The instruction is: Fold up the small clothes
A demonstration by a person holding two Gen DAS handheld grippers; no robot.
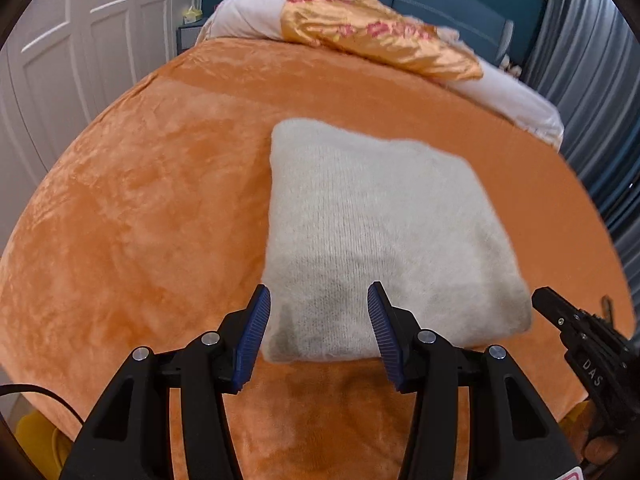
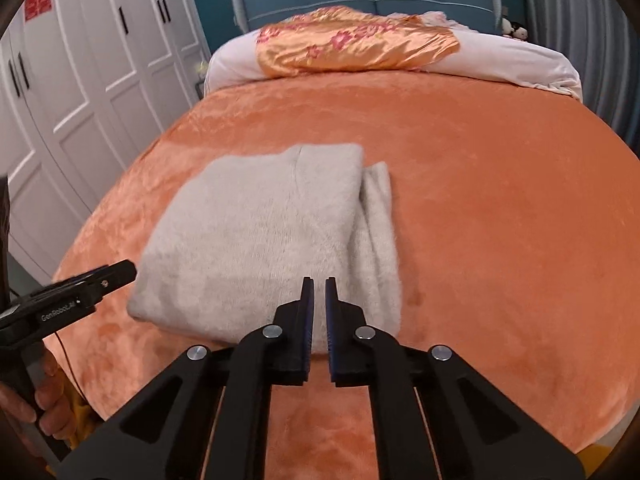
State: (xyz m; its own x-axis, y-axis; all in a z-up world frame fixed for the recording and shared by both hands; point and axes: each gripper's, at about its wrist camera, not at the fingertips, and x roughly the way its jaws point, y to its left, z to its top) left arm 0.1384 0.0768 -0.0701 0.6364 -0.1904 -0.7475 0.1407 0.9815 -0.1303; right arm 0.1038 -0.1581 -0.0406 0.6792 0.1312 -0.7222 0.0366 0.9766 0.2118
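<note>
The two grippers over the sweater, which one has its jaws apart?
The left gripper: its blue pads stand wide apart above the folded grey sweater's near edge. The right gripper is shut, with nothing between its pads.

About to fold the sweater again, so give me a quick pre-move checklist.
1. Grey sweater lies flat on the orange blanket: ok.
2. Left gripper jaws open over the near edge: ok.
3. Right gripper jaws open: not ok, shut and empty.
4. Side strip tucked under: not ok, it sticks out.
5. Jaws touching the fabric: cannot tell.
</note>
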